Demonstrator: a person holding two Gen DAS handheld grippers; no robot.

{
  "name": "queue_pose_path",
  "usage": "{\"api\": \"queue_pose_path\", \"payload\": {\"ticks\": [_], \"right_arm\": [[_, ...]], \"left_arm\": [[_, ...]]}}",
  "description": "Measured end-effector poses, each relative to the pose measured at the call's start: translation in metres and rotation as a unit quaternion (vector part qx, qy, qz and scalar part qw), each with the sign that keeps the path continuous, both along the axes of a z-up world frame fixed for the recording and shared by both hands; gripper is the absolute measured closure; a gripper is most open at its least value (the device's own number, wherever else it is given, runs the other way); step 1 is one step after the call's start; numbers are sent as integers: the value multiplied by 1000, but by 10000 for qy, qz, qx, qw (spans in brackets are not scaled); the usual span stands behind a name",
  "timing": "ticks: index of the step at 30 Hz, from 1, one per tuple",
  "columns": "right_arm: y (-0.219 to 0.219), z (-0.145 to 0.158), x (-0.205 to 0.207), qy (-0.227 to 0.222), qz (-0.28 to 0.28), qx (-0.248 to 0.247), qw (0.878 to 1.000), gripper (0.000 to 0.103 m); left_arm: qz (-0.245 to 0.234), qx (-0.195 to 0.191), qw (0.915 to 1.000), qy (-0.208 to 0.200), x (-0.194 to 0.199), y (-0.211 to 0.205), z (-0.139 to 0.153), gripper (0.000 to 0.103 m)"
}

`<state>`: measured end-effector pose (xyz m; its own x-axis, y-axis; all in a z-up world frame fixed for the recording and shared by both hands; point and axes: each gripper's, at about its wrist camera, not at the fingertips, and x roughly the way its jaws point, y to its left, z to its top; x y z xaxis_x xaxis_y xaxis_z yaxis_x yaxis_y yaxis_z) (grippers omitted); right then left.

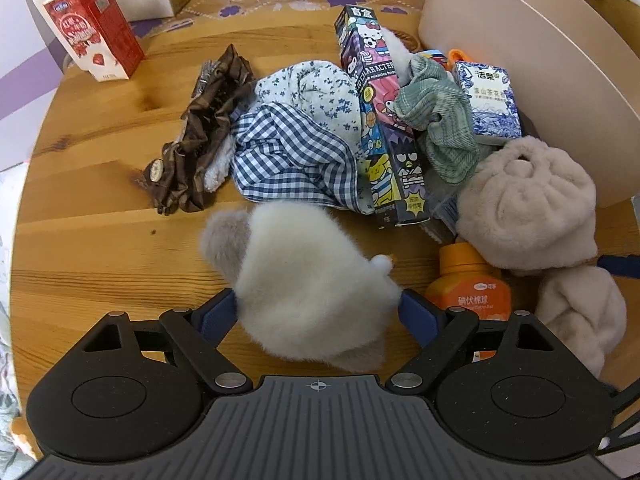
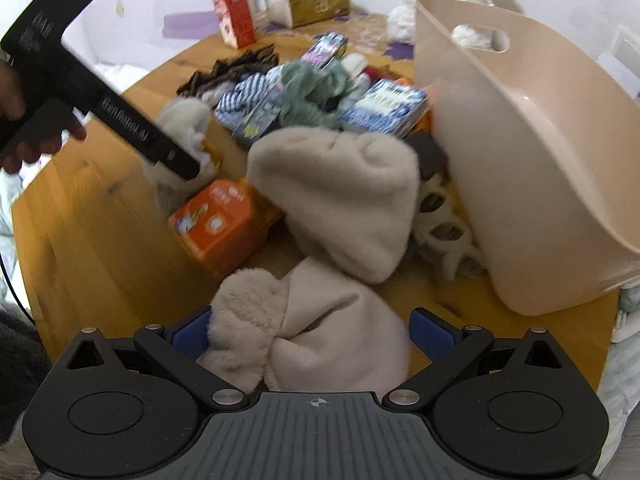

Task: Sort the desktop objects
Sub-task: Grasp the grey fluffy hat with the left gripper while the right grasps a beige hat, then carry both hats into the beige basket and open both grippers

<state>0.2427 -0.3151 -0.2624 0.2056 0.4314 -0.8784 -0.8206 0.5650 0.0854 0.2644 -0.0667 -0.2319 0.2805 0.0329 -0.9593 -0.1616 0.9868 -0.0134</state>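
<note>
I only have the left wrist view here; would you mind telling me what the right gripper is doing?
Observer: The right gripper is open around a beige knit hat at the table's near edge.
Operator: Thank you. Is the beige bin empty?
Observer: No items show in the visible interior of the beige bin; it stands tilted.
Operator: And how does my left gripper look from there?
Observer: A hand holds it, with its tip at a white fluffy item.

- Left gripper (image 1: 319, 307): jaws spread wide, white plush toy (image 1: 308, 280) between the fingers, fur against both pads.
- Ahead of fingertips: checked cloth (image 1: 292, 156), cartoon box (image 1: 380, 120).
- Just beside right finger: orange bottle (image 1: 466, 284).
- Far ahead-left: red carton (image 1: 90, 28).
</note>
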Motion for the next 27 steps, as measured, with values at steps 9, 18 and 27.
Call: {"api": "queue_pose_path", "payload": {"ticks": [9,18,27], "right_arm": [[-1,-22,-8,-194,315,-287,9989,31],[-14,-17,-8,-275,381,-120,9988,53],[-27,-2,-15,-389,348,-78,9986,58]], "left_arm": [[-232,94,9997,-64,6,-5,-6,59],[-317,-64,9994,-97,6,-5,2,82],[-517,-146,9979,-356,-4,-10,24,83]]}}
